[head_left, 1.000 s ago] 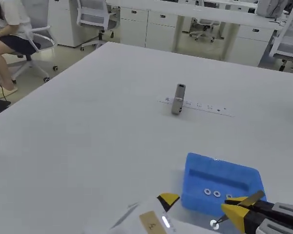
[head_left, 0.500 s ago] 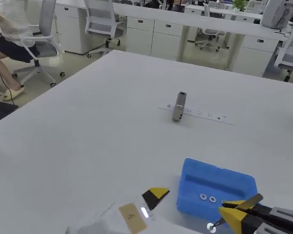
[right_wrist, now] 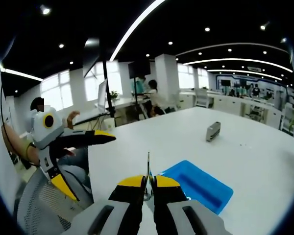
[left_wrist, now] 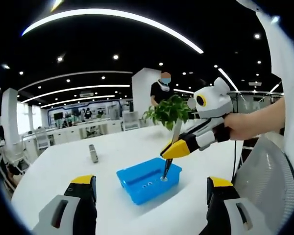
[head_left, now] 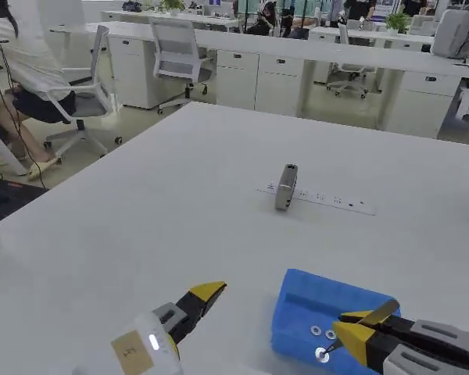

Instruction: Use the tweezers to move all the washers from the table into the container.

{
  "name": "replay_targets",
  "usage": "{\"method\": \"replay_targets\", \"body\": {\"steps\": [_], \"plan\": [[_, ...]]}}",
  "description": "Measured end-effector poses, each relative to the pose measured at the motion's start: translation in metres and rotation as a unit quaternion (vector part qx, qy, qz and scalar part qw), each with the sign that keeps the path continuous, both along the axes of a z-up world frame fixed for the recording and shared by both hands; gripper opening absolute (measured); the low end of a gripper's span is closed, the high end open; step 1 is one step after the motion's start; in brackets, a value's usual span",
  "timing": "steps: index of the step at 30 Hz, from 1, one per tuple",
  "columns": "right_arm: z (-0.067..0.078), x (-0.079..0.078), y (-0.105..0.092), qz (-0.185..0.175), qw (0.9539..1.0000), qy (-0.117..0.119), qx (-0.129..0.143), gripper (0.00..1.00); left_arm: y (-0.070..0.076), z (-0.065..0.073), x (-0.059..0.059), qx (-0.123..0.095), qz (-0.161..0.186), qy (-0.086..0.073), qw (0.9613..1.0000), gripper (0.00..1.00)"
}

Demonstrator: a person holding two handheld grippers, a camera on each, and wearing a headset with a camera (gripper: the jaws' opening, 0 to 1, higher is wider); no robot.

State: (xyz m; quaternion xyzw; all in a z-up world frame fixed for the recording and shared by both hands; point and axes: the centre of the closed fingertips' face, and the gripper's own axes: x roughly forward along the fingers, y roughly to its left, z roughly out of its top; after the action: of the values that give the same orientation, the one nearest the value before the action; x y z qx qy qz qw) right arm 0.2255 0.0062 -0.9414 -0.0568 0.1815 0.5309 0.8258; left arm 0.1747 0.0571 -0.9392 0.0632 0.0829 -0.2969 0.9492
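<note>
A blue container point(head_left: 352, 301) sits near the table's front edge with two washers point(head_left: 323, 333) on its floor. My right gripper point(head_left: 345, 328) is shut on thin tweezers point(right_wrist: 148, 166). The tweezers' tip pinches a third washer point(head_left: 321, 355) at the container's near side. In the left gripper view the tweezers point(left_wrist: 166, 164) reach down into the container point(left_wrist: 137, 182). My left gripper point(head_left: 203, 297) hovers open and empty left of the container; its jaws stand wide apart in its own view point(left_wrist: 150, 181). The right gripper view shows its jaws point(right_wrist: 148, 182) closed, the container point(right_wrist: 196, 188) just beyond.
A grey block point(head_left: 286, 186) lies mid-table across a thin white strip point(head_left: 328, 198). Office chairs point(head_left: 176, 51) and desks stand beyond the far table edge. A seated person point(head_left: 23, 70) is at the far left.
The head camera has tilted up. The tweezers with the washer have moved from just outside the container's near edge to over it. The left gripper has come forward towards the container.
</note>
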Motion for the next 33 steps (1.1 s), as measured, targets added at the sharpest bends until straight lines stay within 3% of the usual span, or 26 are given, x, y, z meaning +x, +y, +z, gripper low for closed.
{"method": "replay_targets", "body": {"steps": [13,22,33], "plan": [[-0.007,0.04,0.017,0.026,0.9996,0.005,0.011,0.03,0.008,-0.014,0.004,0.011,0.024,0.033,0.9991,0.98],[-0.032,0.069,0.026,0.039,0.999,0.017,-0.01,0.02,0.005,-0.022,0.003,0.01,0.016,0.054,0.9984,0.97],[-0.056,0.093,0.032,0.034,0.9985,0.031,-0.029,0.03,0.003,-0.025,0.002,0.002,0.008,0.065,0.9979,0.97]]}}
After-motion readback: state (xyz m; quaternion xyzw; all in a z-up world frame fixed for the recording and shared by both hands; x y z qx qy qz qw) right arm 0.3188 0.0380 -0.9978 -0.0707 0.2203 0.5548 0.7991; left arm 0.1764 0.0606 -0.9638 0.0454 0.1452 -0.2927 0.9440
